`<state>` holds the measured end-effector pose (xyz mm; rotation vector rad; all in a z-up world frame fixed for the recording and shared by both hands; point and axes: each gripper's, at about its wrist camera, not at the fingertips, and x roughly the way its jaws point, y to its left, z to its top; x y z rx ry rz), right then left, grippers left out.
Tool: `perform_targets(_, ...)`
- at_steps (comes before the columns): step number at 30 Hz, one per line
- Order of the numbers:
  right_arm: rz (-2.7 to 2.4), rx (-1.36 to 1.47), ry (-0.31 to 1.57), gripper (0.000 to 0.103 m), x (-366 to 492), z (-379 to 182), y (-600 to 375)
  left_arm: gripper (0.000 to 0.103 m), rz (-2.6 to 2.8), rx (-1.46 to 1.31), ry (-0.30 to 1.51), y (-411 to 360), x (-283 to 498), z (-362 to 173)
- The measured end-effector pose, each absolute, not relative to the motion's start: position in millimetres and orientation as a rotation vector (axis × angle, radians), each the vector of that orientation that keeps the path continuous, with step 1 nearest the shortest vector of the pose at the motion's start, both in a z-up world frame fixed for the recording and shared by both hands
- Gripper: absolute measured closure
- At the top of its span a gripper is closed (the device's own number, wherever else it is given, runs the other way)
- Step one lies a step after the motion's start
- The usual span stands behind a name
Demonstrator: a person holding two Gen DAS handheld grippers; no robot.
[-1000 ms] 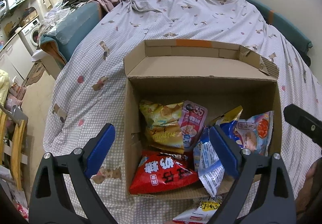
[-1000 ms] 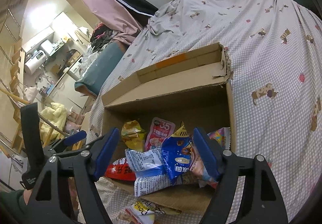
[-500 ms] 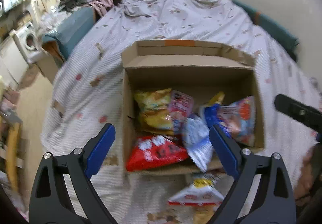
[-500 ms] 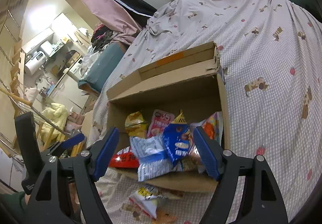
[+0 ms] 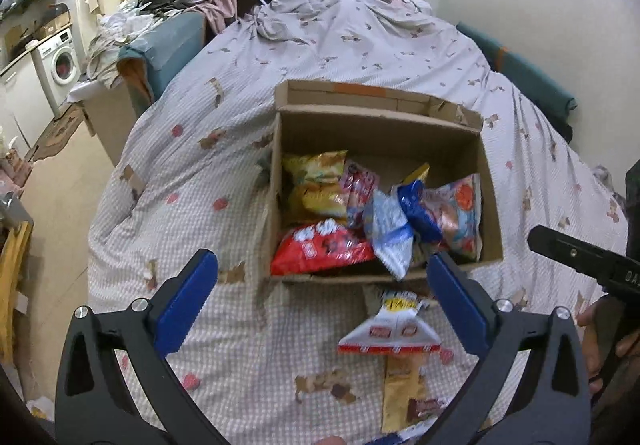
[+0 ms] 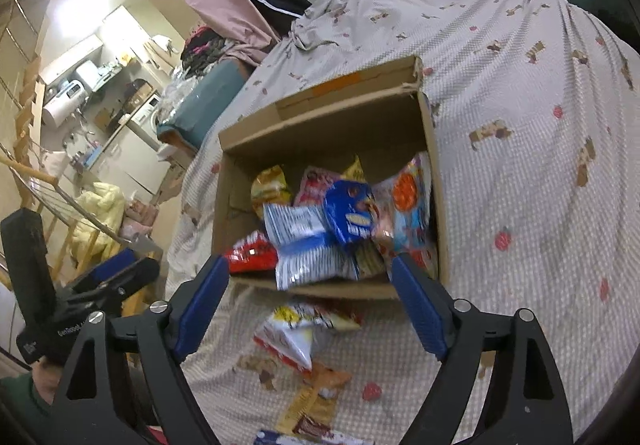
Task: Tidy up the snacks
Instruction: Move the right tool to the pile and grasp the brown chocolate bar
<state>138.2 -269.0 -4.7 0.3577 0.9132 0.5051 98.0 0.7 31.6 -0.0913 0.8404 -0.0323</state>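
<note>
An open cardboard box (image 5: 491, 205) sits on the bed and holds several snack bags: a yellow bag (image 5: 316, 185), a red bag (image 5: 320, 249), a white-and-blue bag (image 5: 390, 225) and a dark blue bag (image 5: 416, 205). The box also shows in the right wrist view (image 6: 436, 185). A white-and-red snack bag (image 5: 390, 331) and a tan packet (image 5: 402, 393) lie on the bedspread in front of the box. My left gripper (image 5: 320, 305) is open and empty above the bedspread, short of the box. My right gripper (image 6: 310, 305) is open and empty over the loose white-and-red bag (image 6: 288, 337).
The checked bedspread (image 5: 200, 173) drops off at the left edge towards the floor. A teal cushion (image 5: 168, 45) with piled clothes stands at the back left. A washing machine (image 5: 60, 61) is at the far left. A wall runs behind and to the right of the bed.
Both grippers have pulled back and up from the box. The loose bags on the bedspread in front of the box have come into view. Both stay open.
</note>
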Motion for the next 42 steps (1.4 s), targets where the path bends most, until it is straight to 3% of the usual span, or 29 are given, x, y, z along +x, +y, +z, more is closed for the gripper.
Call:
perform_targets(19, 0.457, 0.32, 1.133, 0.014, 92, -61, -270, 0.0, 0.055, -0.131, 0.953, 20, 79, -15)
perform_targets(26, 0.463, 0.256, 1.366, 0.014, 94, -109, -252, 0.0, 0.096, -0.141, 0.985, 22, 82, -26)
perform_targets(33, 0.475, 0.242, 1.426, 0.014, 97, -123, -240, 0.0, 0.115, -0.177, 1.0, 34, 80, -27)
perform_targets(42, 0.593, -0.125, 1.53, 0.018, 76, -149, -174, 0.0, 0.118, -0.22, 1.02, 43, 80, -29)
